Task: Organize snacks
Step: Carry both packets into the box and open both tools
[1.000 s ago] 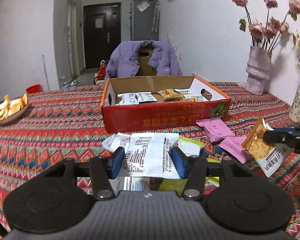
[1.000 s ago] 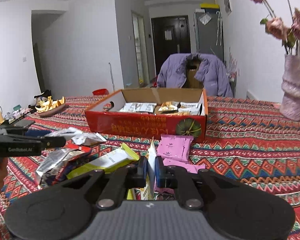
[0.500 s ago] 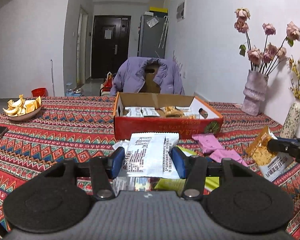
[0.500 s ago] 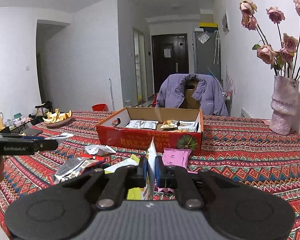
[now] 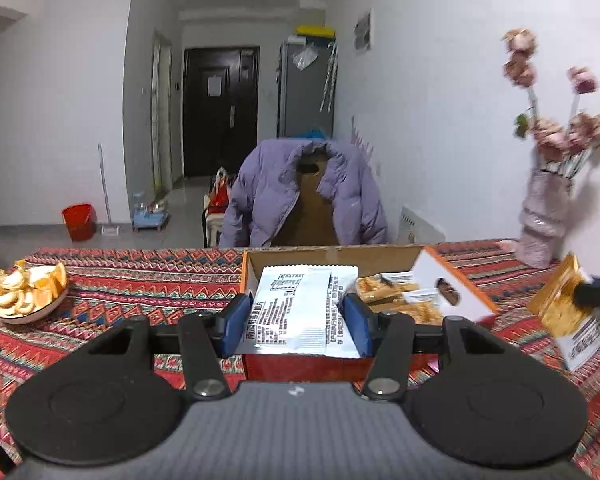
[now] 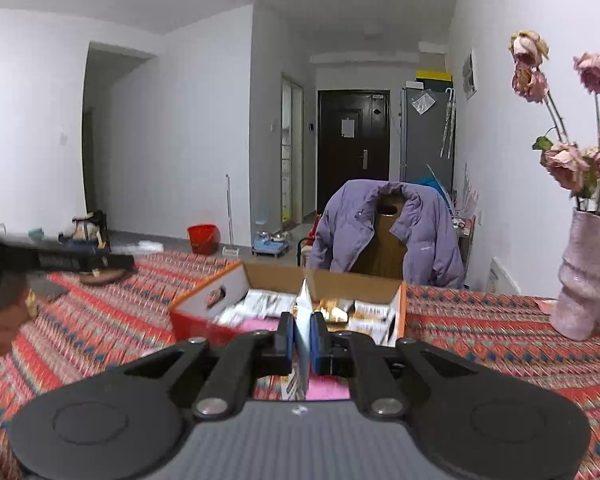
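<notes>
My left gripper [image 5: 298, 322] is shut on a white snack packet [image 5: 300, 308] with black print and holds it over the near edge of the red cardboard box [image 5: 300, 366]. The box holds several snack packets [image 5: 396, 296]. My right gripper [image 6: 302, 344] is shut on the edge of an orange-and-white snack packet [image 6: 304, 332], held upright just in front of the box [image 6: 208, 300]. That packet also shows at the right of the left wrist view [image 5: 568, 312]. The left gripper's arm shows at the left of the right wrist view [image 6: 60, 260].
A patterned red tablecloth [image 5: 140, 280] covers the table. A plate of orange peel [image 5: 24, 296] sits at the left. A pink vase with dried roses [image 6: 588, 276] stands at the right. A chair with a purple jacket [image 5: 304, 196] stands behind the table.
Both grippers have moved forward toward the box with their packets. The loose snacks on the table have dropped out of view below them.
</notes>
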Motion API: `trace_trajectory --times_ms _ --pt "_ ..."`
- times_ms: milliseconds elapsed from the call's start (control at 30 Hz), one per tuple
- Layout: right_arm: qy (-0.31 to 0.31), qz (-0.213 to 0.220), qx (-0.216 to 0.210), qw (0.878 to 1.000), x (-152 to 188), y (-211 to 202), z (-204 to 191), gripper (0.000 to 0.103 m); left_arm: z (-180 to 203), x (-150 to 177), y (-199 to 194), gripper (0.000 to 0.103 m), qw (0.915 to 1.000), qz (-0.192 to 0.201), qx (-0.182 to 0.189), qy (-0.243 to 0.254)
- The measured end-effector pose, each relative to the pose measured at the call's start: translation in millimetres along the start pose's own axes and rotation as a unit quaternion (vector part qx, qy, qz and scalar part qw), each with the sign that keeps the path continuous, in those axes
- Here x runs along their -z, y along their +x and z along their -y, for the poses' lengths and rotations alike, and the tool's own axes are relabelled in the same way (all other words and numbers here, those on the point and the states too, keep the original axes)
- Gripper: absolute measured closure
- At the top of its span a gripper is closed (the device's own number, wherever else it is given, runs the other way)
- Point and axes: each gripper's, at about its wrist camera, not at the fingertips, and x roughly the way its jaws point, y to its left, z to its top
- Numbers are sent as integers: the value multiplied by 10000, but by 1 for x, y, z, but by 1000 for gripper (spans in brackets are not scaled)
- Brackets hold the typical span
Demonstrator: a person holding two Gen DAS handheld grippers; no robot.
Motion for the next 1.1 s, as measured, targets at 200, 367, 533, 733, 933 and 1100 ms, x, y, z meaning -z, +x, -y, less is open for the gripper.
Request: trace_trajectory --times_ms 200,367,533,733,933,1100 --pt "741 -317 38 9967 -19 96 45 95 -7 -16 84 50 9991 -366 -175 -158" --pt "1192 -656 231 9904 -4 158 68 95 -7 -6 133 50 9971 -618 -413 -132" --pt "1328 -890 282 9867 12 193 70 95 -6 4 160 49 9961 -757 -438 -108" --pt "1053 -1104 481 9871 23 220 64 90 -5 18 176 37 9948 -914 -433 74" --pt "622 -1069 757 9894 17 209 60 58 -11 13 151 23 9967 -748 -290 132" --pt "221 -1036 636 9923 0 181 50 49 -16 -3 114 21 9985 -490 -224 135"
